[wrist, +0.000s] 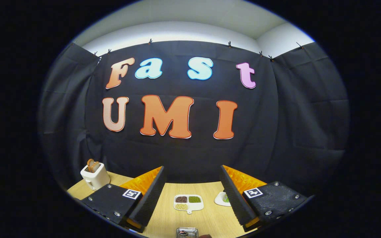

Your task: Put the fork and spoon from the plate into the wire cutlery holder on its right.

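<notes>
Your tongs [190, 195] hang wide open, empty, above the tabletop [164, 218]; a metal-rimmed thing [187, 232], perhaps the plate, lies below between the fingers, cutlery too cropped to tell

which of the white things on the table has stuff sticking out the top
The white toaster, standing beyond the open claw's left finger, with toast poking from its slot. The divided dish between the fingers lies flat, holding three small heaps.

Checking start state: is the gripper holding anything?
No. The gripper is open, its fingers wide apart over the table with nothing between them.
</notes>
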`<state>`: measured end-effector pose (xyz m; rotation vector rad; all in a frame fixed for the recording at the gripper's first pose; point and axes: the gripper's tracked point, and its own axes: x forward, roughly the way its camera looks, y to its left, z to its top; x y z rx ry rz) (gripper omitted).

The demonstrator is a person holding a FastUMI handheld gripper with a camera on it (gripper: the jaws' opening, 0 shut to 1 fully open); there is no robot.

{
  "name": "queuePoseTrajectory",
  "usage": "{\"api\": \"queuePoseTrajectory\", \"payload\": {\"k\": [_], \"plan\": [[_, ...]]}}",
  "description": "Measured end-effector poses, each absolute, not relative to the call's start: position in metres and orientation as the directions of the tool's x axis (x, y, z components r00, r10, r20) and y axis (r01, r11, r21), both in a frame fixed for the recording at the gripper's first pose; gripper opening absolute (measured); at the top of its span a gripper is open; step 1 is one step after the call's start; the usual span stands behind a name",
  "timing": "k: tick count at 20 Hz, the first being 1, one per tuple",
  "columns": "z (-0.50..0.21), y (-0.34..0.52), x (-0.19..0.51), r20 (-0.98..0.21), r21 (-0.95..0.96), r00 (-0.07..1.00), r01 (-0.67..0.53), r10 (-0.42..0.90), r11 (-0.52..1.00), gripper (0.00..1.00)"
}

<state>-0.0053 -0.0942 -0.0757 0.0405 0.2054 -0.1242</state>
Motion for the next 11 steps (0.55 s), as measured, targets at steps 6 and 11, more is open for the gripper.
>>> {"api": "queuePoseTrajectory", "payload": {"k": [6,11], "plan": [[-0.0652,-0.0879,0.0000,-0.138,0.000,0.984,0.117,-0.115,0.993,0.97],[-0.0654,-0.0847,-0.0025,-0.126,0.005,0.985,0.117,-0.115,0.993,0.97]]}}
